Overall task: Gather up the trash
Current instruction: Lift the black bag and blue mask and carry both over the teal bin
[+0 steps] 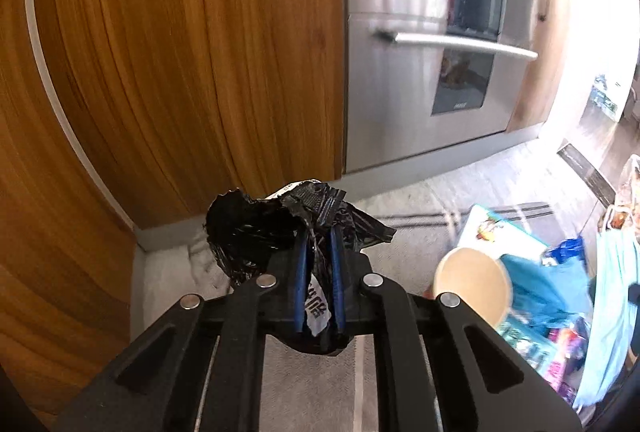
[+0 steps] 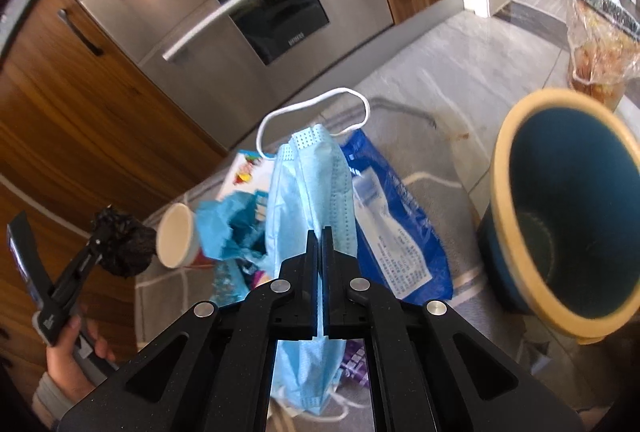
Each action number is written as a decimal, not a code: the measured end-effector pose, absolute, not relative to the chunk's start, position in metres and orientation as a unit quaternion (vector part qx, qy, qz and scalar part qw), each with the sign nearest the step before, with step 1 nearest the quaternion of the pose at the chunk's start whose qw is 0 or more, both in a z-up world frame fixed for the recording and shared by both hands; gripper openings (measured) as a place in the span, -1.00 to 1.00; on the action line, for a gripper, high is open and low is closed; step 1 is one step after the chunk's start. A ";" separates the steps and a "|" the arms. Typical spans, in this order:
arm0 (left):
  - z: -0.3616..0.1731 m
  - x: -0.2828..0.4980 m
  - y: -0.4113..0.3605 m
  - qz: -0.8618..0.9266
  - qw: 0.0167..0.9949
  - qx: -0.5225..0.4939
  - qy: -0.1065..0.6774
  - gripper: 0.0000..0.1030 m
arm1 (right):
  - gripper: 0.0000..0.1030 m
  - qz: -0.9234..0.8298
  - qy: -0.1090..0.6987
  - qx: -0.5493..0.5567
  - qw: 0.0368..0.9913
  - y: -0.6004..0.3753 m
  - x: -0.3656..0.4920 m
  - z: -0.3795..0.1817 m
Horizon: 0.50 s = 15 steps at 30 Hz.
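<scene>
My left gripper [image 1: 319, 238] is shut on a crumpled black plastic wrapper [image 1: 256, 228] and holds it above the floor by the wooden cabinet; it also shows at the left of the right wrist view [image 2: 105, 232] with the wrapper [image 2: 128, 246]. My right gripper [image 2: 319, 232] is shut on a light blue face mask [image 2: 316, 184] with white ear loops, held above a trash pile. The mask also hangs at the right edge of the left wrist view [image 1: 612, 296]. A blue bin with a tan rim [image 2: 568, 216] stands open to the right.
On the floor rug lie a paper cup [image 2: 178, 240], a blue printed bag [image 2: 396, 228], crumpled blue paper [image 2: 224, 228] and a colourful box [image 2: 250, 172]. A steel oven [image 2: 256, 4] and wood cabinets [image 1: 160, 72] stand behind. A clear bag of food [image 2: 600, 44] stands far right.
</scene>
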<state>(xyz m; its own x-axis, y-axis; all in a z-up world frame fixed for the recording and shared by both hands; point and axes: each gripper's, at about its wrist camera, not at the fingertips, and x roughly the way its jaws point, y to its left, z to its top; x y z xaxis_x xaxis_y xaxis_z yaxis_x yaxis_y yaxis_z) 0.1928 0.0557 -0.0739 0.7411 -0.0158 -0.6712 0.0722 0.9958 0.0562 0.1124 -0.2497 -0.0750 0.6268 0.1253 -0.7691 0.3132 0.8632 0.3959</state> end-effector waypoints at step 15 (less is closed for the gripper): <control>0.011 0.096 -0.046 -0.189 0.942 0.090 0.263 -0.79 | -0.95 -0.060 0.361 0.196 0.910 -0.304 0.078 0.030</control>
